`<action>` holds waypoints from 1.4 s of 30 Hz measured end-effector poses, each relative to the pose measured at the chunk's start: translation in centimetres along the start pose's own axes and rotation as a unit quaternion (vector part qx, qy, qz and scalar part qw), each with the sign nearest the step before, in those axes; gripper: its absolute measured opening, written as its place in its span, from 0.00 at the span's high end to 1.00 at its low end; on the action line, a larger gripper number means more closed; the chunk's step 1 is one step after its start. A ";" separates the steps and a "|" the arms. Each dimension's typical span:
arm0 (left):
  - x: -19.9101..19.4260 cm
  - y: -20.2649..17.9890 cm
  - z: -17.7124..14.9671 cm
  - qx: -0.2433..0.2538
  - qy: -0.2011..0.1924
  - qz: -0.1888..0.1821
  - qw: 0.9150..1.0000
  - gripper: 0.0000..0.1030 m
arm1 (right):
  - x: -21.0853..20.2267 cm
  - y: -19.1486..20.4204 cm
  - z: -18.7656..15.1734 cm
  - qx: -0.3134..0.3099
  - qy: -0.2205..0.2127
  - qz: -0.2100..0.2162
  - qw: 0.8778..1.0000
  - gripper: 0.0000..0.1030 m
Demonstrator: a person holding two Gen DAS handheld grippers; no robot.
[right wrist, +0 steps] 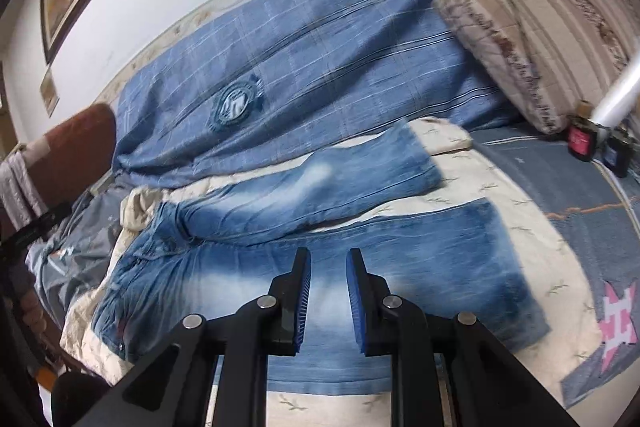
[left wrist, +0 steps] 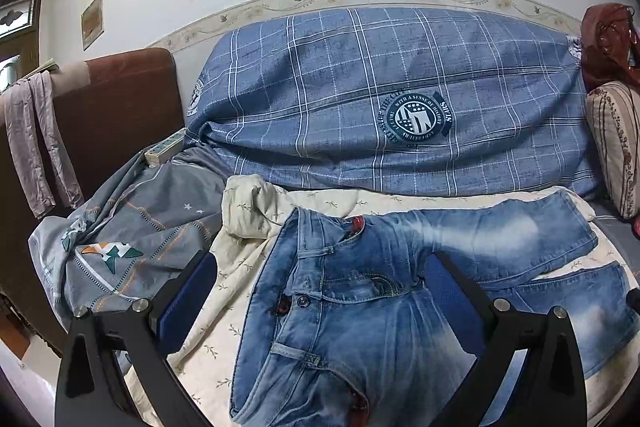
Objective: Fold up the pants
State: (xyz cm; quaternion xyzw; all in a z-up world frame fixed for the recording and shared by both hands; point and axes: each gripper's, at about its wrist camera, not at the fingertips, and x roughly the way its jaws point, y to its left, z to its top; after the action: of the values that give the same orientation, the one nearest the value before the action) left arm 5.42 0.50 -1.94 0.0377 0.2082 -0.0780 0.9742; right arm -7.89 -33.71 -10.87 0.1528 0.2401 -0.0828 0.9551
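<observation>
A pair of faded blue jeans lies spread flat on a cream sheet printed with small leaf sprigs, on a bed. In the left wrist view the waistband, with its button and fly, sits at the lower centre of the frame, and the two legs run off toward the right edge, one above the other with a strip of cream sheet showing between them. The left hand-held gripper hangs over the waist with its fingers spread wide, the blue pads standing at either side of the denim and nothing caught between them. In the right wrist view the jeans stretch across the middle of the frame, waist at the lower left, hems at the right. The right hand-held gripper sits at the lower centre above the nearer leg; its ribbed blue pads are drawn close together with only a narrow gap left, and no cloth is pinched there. Behind the jeans, across the upper middle of both frames, a blue checked quilt with a round badge is heaped against the wall. A striped pillow fills the upper right of the right wrist view. A grey patterned cover is bunched at the left of the left wrist view, below a brown headboard.
</observation>
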 end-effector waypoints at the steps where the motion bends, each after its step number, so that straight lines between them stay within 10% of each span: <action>1: 0.1 0.0 0.0 -0.001 0.000 -0.001 1.000 0.00 | 0.4 0.4 -0.1 -0.003 0.005 0.003 1.000 0.80; 14: 2.7 0.0 -1.2 -0.009 0.019 -0.008 1.000 0.00 | 6.2 -1.0 -1.3 0.032 0.112 -0.027 0.993 0.80; 22: 9.5 -1.0 -6.9 0.011 0.141 0.001 0.990 0.00 | 7.8 -5.0 -2.0 0.074 0.148 -0.078 0.983 0.81; 31: 7.6 -0.8 -6.5 0.007 0.097 -0.001 0.995 0.00 | 3.2 -4.6 0.1 0.089 0.017 -0.042 0.995 0.81; 42: 9.5 0.7 -6.5 -0.001 0.114 0.028 0.993 0.00 | 5.4 -1.2 2.4 0.063 0.013 0.005 0.998 0.81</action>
State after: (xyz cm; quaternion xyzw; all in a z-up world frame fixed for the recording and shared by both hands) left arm 11.53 0.63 -11.78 0.0514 0.3168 -0.0457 0.9460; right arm -2.46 -36.09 -11.80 0.2150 0.2464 -0.0909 0.9406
